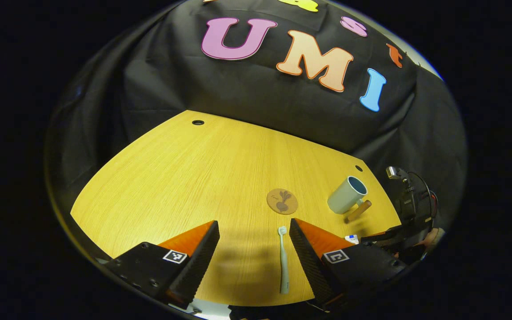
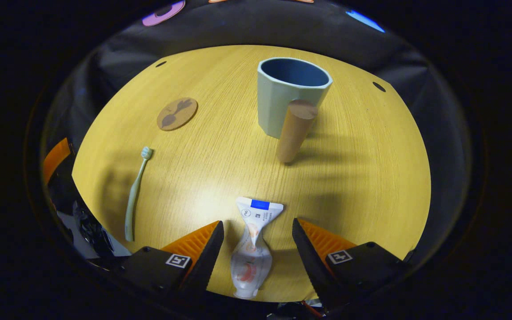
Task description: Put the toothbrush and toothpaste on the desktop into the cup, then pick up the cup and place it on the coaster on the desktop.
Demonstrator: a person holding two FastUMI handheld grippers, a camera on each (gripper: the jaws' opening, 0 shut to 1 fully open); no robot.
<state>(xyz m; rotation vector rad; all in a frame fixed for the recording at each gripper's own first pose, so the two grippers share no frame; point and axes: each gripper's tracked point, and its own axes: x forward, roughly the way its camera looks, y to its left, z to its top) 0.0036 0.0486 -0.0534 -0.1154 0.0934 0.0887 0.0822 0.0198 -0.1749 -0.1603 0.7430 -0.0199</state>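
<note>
While the left tongs point(image 1: 254, 242) stand spread wide and grasp nothing, the toothbrush point(image 1: 283, 262) lies flat on the desk point(image 1: 171, 178) between their fingers, nearer the right finger, bristles pointing away. Just beyond its head sits the round coaster point(image 1: 282, 201), and farther right the cup point(image 1: 347, 194) stands upright with its wooden handle. The right tongs point(image 2: 258, 242) are likewise released, straddling the toothpaste point(image 2: 251, 249), which lies between the fingers without touching either, crimped end pointing toward the cup.
</note>
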